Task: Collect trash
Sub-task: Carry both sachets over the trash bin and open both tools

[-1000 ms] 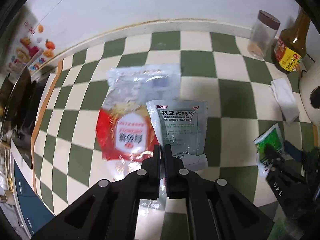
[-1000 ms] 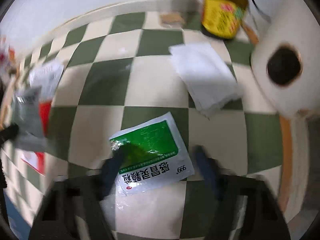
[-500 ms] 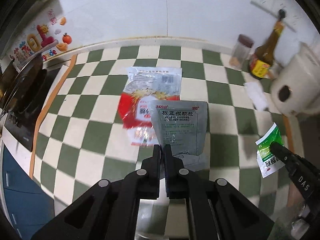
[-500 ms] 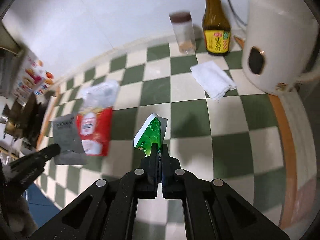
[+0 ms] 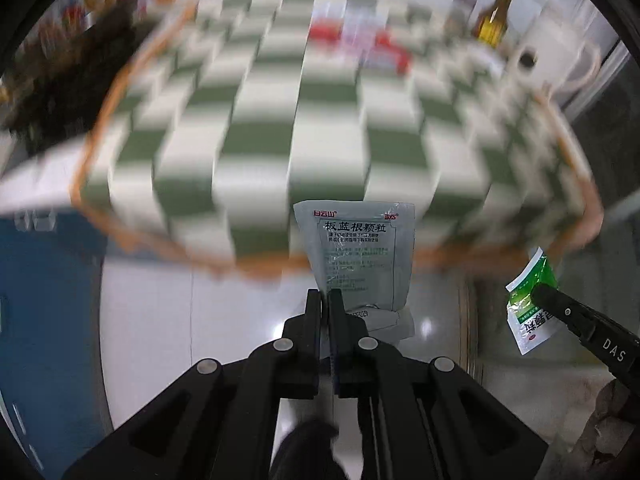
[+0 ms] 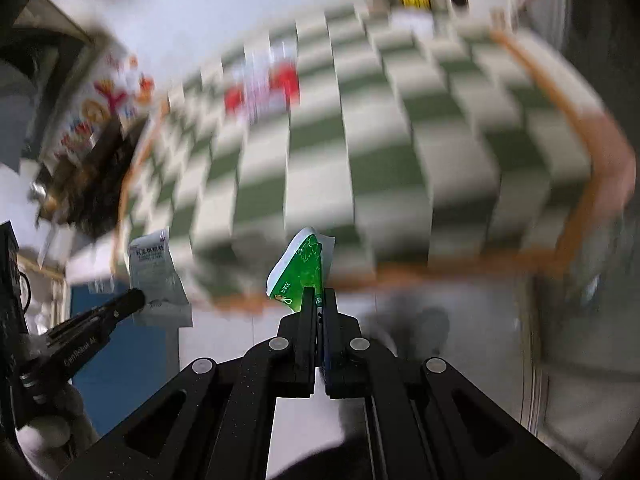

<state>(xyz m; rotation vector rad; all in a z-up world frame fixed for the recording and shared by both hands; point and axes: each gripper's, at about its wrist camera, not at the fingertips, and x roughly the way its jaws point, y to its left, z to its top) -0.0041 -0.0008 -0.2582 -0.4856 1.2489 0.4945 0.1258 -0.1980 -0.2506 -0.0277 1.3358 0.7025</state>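
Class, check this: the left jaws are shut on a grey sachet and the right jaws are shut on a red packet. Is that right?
Not quite. The right gripper is shut on a green sachet, as the right wrist view shows. The red packet lies on the checked table. The left gripper does hold the grey sachet.

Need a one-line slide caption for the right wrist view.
Right gripper shut on green sachet, lifted off the checkered table; left gripper holds grey sachet.

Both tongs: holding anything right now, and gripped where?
Left tongs are shut on the grey sachet, pinched at its lower left corner. Right tongs are shut on the green sachet, pinched at its bottom edge.
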